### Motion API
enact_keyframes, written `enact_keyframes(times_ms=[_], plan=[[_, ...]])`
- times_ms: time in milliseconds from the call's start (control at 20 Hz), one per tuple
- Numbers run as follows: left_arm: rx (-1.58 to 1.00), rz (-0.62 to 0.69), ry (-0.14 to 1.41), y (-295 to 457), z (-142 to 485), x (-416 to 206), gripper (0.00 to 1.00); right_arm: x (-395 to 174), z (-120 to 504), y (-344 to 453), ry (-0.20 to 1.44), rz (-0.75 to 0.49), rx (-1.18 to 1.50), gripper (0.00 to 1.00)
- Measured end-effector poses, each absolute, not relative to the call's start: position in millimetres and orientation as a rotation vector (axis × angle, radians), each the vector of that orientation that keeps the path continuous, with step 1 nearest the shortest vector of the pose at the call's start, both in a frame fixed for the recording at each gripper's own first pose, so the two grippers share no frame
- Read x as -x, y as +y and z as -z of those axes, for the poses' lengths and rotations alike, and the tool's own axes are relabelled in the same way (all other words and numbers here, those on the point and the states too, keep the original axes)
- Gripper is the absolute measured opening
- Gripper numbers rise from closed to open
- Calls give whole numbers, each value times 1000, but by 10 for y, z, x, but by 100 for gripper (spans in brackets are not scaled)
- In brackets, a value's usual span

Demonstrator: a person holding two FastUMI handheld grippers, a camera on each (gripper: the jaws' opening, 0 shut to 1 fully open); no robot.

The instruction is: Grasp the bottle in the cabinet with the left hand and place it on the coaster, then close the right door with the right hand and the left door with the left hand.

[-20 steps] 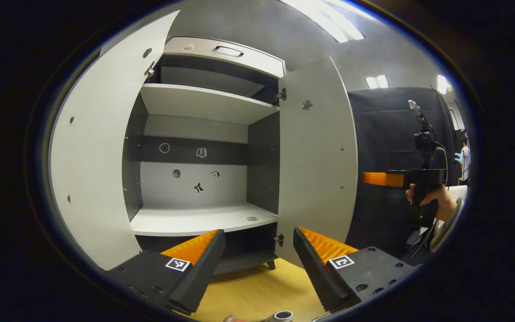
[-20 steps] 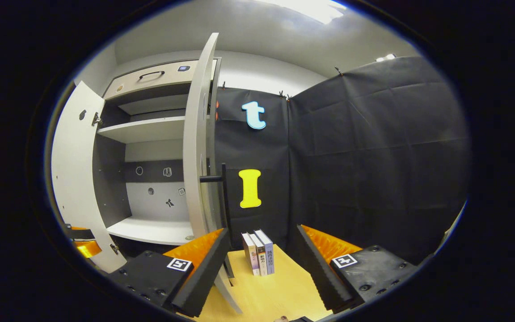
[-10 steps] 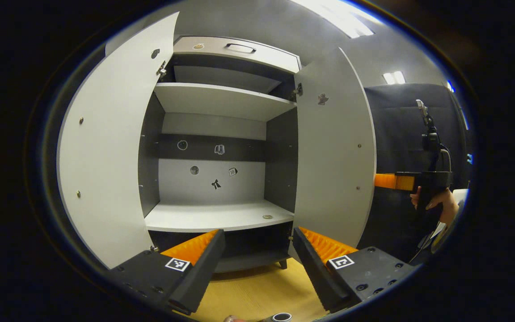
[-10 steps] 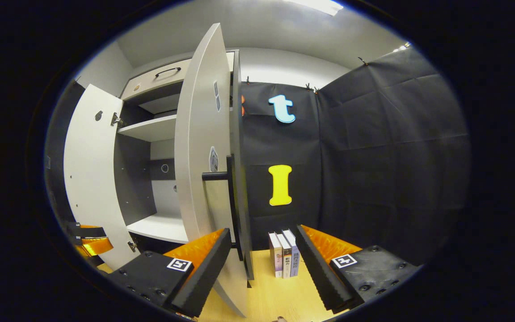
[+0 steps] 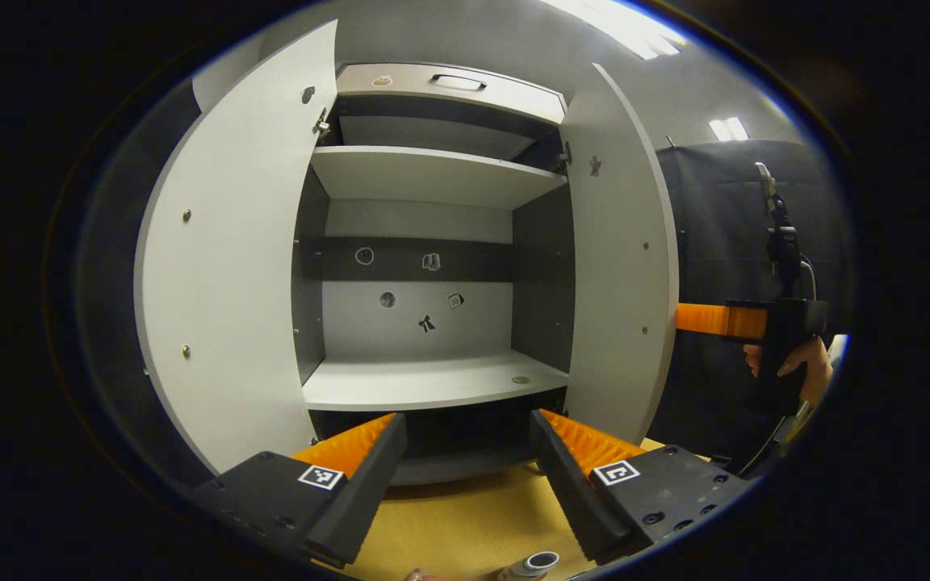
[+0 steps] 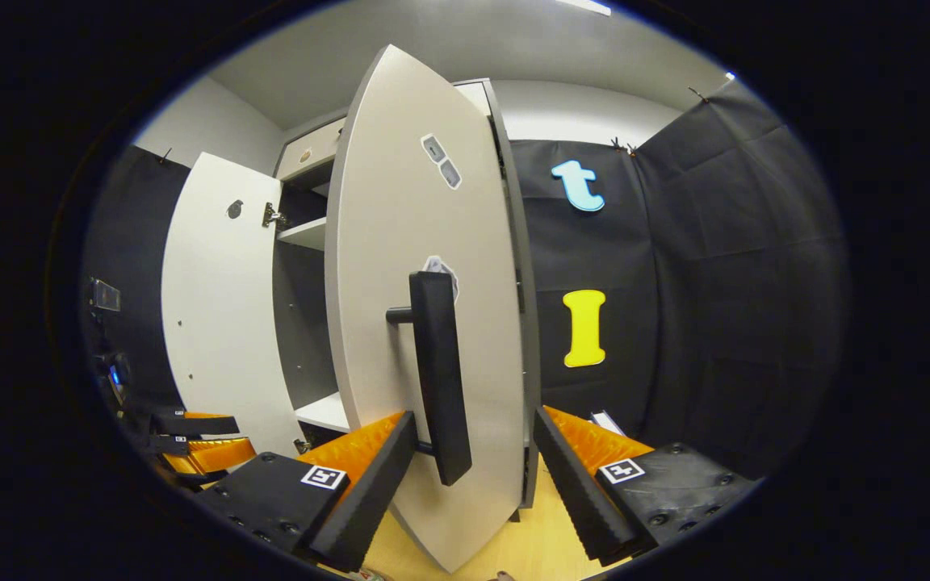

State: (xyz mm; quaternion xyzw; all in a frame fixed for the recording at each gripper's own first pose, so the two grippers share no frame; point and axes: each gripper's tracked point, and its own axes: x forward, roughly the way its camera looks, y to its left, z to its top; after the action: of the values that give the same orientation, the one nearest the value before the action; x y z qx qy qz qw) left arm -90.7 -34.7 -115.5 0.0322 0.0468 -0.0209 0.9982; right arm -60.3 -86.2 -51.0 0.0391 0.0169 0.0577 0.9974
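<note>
We face the cabinet (image 5: 433,242) with both doors ajar: left door (image 5: 231,266), right door (image 6: 425,323). Our left gripper (image 5: 465,476) hangs near the shelves, jaws spread wide and holding nothing. Our right gripper (image 6: 473,484) is likewise wide open and empty, its fingers flanking the door's black handle (image 6: 437,371). The bottle (image 5: 534,565) stands on the wooden table (image 5: 457,524), below the left gripper; only its top shows.

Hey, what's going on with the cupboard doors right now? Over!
Both grippers open: left gripper, right gripper. Right door part-closed, handle between right fingers. Left door wide open. Shelves bare.
</note>
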Motion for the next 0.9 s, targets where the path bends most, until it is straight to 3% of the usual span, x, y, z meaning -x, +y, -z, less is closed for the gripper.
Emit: enact_keyframes(times_ms=[500, 900], plan=[[-73, -125, 83, 300, 1086, 1201, 96, -114, 684, 7, 28, -242, -67, 98], [-62, -309, 54, 862, 957, 1724, 96, -653, 761, 297, 10, -153, -52, 98]])
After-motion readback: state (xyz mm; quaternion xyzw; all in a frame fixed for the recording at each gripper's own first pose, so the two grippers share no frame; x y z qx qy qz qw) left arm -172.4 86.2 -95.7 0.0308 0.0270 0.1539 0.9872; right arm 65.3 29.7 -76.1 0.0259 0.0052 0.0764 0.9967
